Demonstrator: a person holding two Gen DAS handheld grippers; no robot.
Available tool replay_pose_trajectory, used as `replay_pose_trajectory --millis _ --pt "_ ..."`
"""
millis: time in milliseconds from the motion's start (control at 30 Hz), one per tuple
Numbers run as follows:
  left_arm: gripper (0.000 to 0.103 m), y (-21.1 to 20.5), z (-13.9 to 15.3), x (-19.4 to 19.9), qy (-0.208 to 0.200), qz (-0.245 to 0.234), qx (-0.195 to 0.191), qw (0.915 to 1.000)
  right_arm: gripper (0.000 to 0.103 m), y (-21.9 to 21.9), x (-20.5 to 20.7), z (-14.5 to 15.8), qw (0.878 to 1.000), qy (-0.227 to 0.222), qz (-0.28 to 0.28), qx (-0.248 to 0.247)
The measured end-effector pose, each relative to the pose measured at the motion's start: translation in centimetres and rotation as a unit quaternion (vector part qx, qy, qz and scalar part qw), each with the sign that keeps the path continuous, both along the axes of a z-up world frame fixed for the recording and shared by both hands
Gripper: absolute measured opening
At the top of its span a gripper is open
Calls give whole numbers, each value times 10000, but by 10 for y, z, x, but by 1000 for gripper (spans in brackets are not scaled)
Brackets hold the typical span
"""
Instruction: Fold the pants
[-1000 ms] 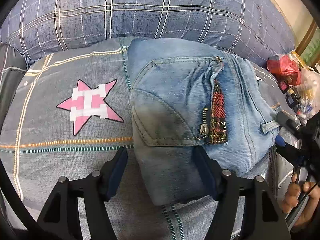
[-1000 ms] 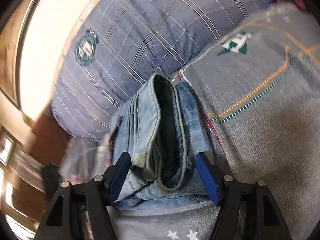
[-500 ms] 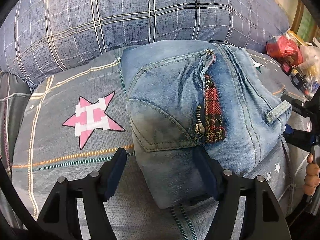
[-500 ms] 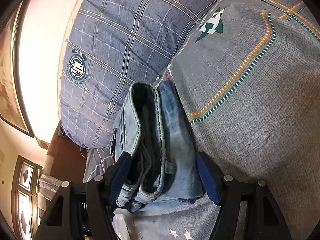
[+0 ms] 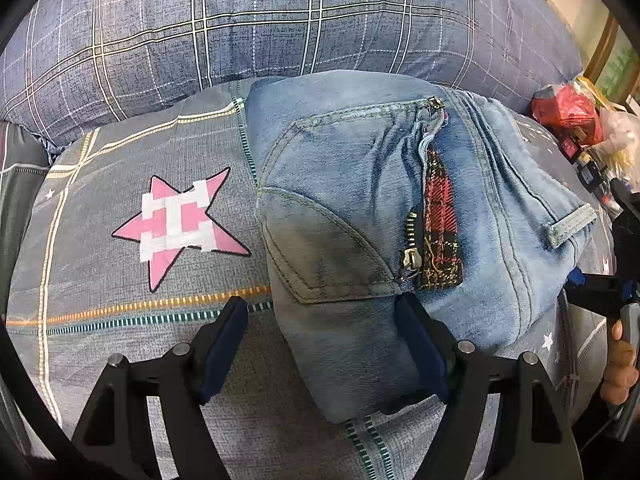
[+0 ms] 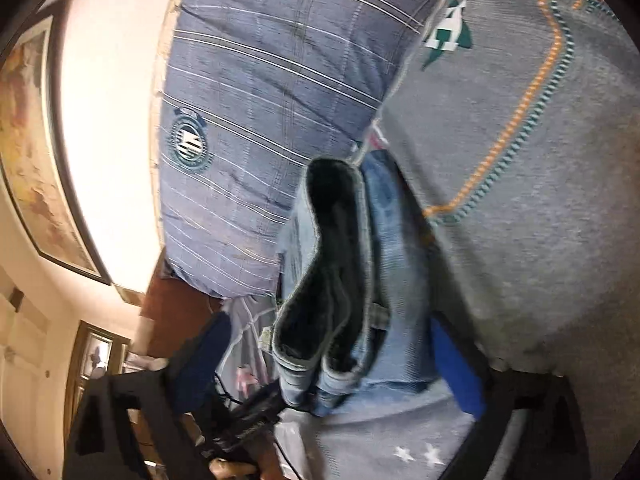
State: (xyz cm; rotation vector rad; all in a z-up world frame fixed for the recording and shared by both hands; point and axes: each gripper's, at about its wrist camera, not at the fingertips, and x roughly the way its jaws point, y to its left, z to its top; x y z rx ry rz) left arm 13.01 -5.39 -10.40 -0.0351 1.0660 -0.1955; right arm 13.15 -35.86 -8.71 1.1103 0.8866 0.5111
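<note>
The light blue jeans (image 5: 360, 216) lie folded into a thick bundle on the grey bedspread (image 5: 120, 288), back pocket and red plaid zip patch facing up. My left gripper (image 5: 320, 344) is open, its jaws straddling the bundle's near corner; the right finger (image 5: 420, 344) touches the denim. In the right wrist view the jeans (image 6: 360, 280) show edge-on, with the waistband layers stacked. My right gripper (image 6: 332, 368) is open around that end, jaws wide, fingers apart from the cloth. The right gripper (image 5: 616, 280) also shows at the right edge of the left wrist view.
A large blue plaid pillow (image 5: 280, 20) lies behind the jeans. A pink star (image 5: 180, 224) is printed on the bedspread to the left. Red bags and clutter (image 5: 568, 112) sit at the far right. A framed picture (image 6: 36, 152) hangs on the wall.
Both views shifted slightly as the grippers moved. The right gripper has tilted and drawn back a little from the bundle's end. The jeans stay folded in place.
</note>
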Motion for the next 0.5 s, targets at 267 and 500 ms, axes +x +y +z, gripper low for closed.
replay_pose_trajectory --millis 267,500 --pt "79 -11 8 -8 -248 -90 387 9989 100 27 2 13 9924 -45 267 -1196" --pt "79 34 14 3 32 582 -1322 9895 54 27 -1 15 9797 126 107 -1998"
